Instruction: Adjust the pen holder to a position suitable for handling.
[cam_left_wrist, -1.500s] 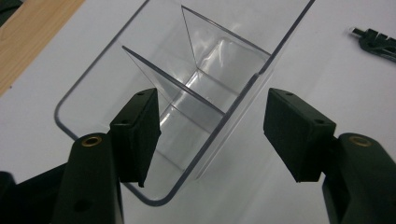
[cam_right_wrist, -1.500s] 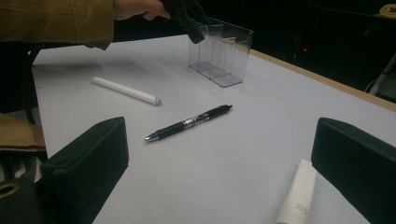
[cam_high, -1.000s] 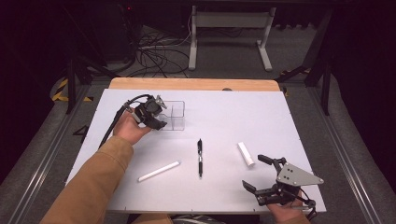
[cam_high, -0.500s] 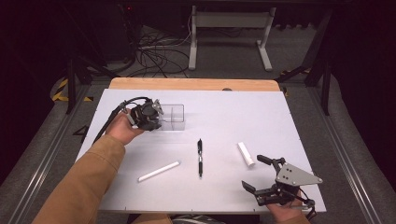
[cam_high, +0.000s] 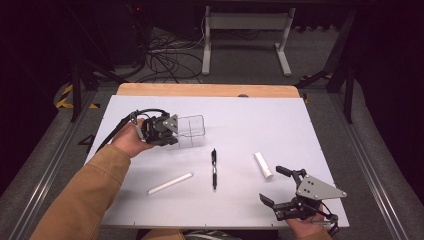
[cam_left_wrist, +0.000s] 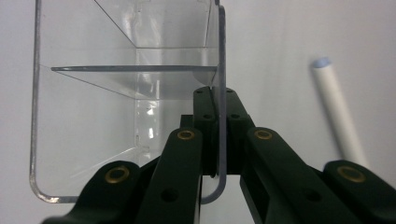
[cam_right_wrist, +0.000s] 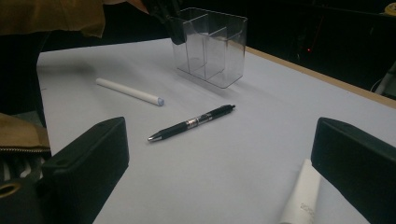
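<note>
On the white table (cam_high: 240, 125), far-left part, clear organizer (cam_high: 192, 131) stands upright w/ one thin side wall between the left gripper (cam_high: 172, 131) jaws, which have just been closing & now clamp that wall. Right gripper (cam_high: 281, 186), near-right corner, gapes wide, nothing in it; black pen (cam_high: 214, 169) btw. the two.
</note>
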